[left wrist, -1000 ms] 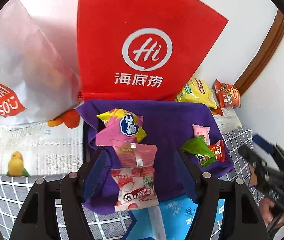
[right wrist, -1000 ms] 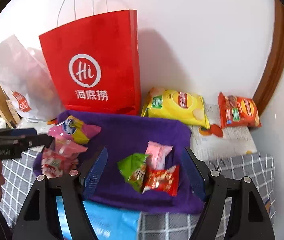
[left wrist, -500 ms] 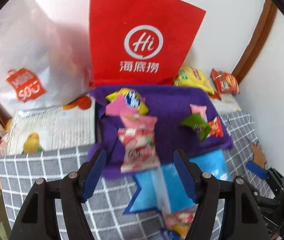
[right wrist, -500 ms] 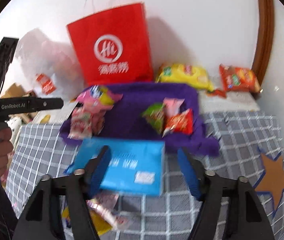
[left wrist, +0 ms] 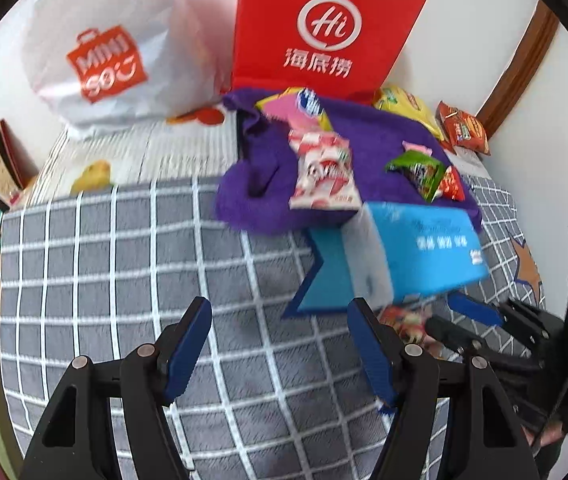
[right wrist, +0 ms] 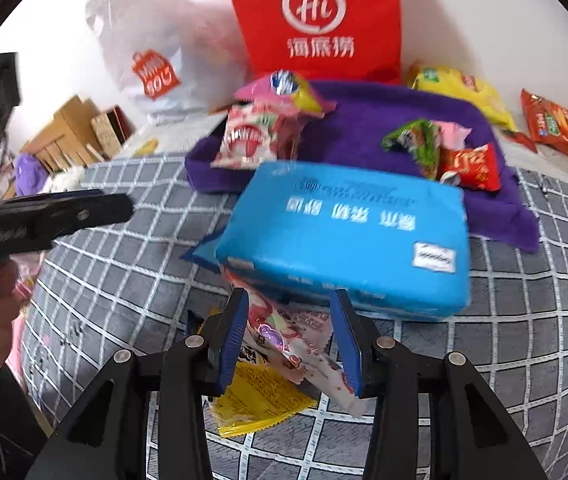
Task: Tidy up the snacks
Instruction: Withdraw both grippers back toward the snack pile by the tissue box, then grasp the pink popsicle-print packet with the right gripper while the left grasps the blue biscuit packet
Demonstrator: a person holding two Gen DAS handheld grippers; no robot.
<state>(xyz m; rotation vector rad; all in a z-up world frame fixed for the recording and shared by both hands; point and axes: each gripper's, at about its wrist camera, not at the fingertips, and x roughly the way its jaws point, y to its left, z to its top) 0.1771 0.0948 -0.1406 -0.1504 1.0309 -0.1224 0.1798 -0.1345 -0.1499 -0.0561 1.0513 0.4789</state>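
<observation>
1. Packet: the pink-and-white snack packet lies between the right gripper jaws, on a yellow packet, just short of the blue tissue pack.
2. Right jaws: partly open, flanking the packet; contact cannot be told.
3. Left gripper: jaws wide open, holding nothing, above checked cloth.
4. Handling: likely light, crinkly, slippery film. Pinch mid-body across the flat faces.
</observation>
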